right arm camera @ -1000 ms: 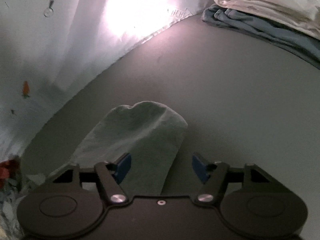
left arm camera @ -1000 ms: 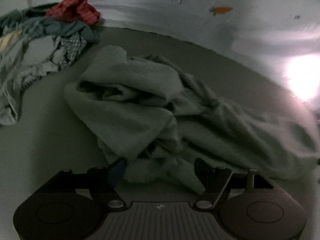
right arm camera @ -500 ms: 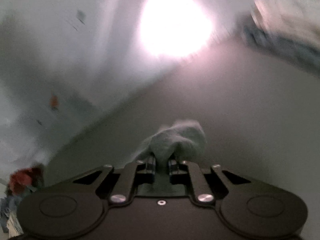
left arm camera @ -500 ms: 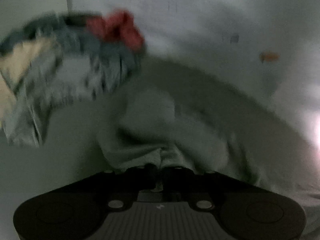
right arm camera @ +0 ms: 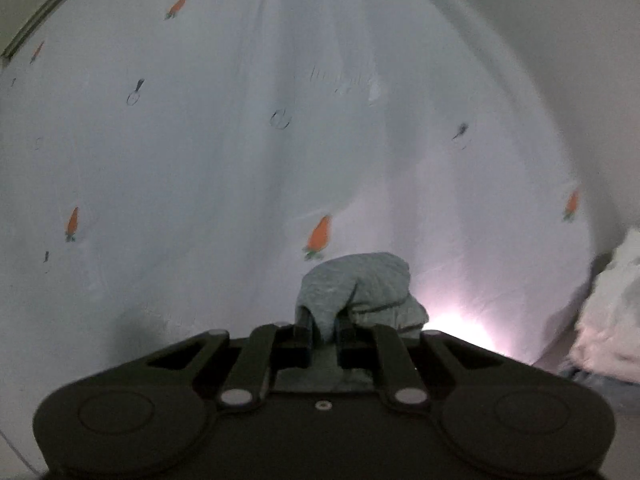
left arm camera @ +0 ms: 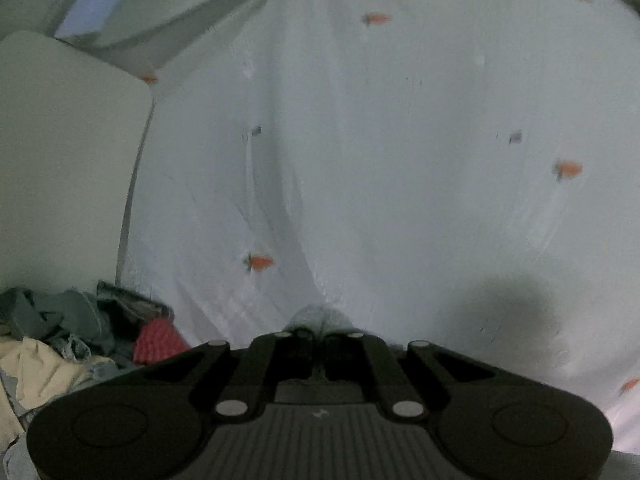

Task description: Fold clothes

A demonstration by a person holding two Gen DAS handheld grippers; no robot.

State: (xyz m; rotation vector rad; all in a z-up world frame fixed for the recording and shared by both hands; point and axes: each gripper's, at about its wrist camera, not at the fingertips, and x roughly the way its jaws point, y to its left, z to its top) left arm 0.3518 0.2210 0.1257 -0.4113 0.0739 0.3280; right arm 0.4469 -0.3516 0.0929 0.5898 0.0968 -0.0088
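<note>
Left wrist view: left gripper (left arm camera: 316, 334) clamped on a tuft of grey-green garment (left arm camera: 318, 316) at its tips, carrot-print curtain (left arm camera: 400, 160) straight ahead, unfolded clothes pile (left arm camera: 72, 332) low left. Right wrist view: right gripper (right arm camera: 324, 330) clamped on the same garment's bunched end (right arm camera: 356, 288), cloth presumably spanning both grippers; folded stack (right arm camera: 612, 312) at right

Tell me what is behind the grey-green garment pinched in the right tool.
Behind the grey-green garment hangs a white curtain printed with carrots, with a bright glow low beside the garment. The curtain hides whatever lies beyond it, and the garment's lower part is hidden below the right tool.
</note>
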